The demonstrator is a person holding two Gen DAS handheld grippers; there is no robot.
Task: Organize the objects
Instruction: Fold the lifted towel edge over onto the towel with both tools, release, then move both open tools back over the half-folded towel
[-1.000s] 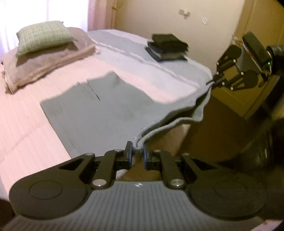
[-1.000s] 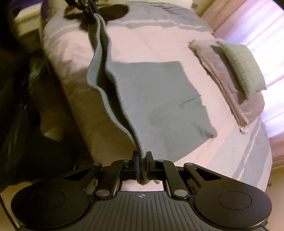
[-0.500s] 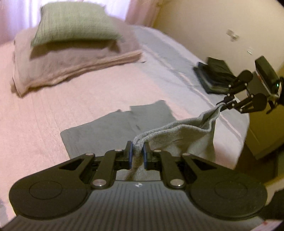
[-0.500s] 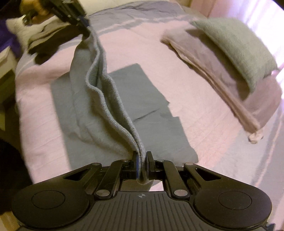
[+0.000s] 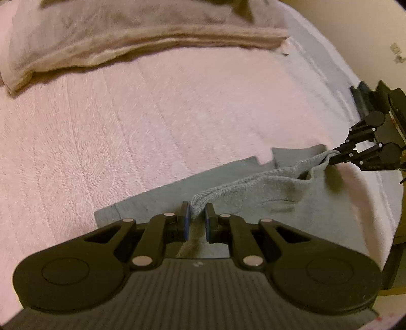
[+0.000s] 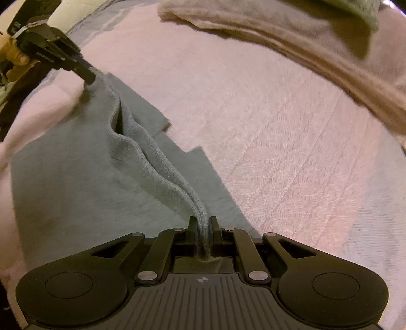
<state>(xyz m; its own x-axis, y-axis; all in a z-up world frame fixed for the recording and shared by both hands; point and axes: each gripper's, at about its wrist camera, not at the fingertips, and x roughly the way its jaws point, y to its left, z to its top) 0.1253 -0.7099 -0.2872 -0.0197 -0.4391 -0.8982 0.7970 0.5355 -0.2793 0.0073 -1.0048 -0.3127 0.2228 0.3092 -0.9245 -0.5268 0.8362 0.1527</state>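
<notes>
Both grippers clamped on the same grey towel (image 5: 274, 187), one at each end of its doubled hem.

Left gripper (image 5: 195, 218): jaws pinch the bunched hem between the blue pads (image 5: 186, 223); a small gap shows beside the cloth on the right pad side. Right gripper (image 6: 203, 228): jaws tight on the hem, cloth folded down between them.

In the left view the right gripper (image 5: 337, 154) sits at the far right, tips holding the towel corner. In the right view the left gripper (image 6: 87, 75) is upper left, tips on the other corner, a hand (image 6: 12, 54) behind it.

Towel (image 6: 76, 182) lies on the pink bedspread (image 5: 157, 111), near the bed edge. Hem runs slack and wavy between the two grippers, raised off the flat layer below, two layers parting slightly mid-span. Lower layer lies flat and juts out past the hem toward the bed middle, with a stepped edge.

Beige folded blanket (image 5: 142, 33) across the far side of the bed, well apart from the towel. Green pillow (image 6: 365, 10) on top of it, mostly cut off. Dark stack (image 5: 360, 101) behind the right gripper, partly hidden.
</notes>
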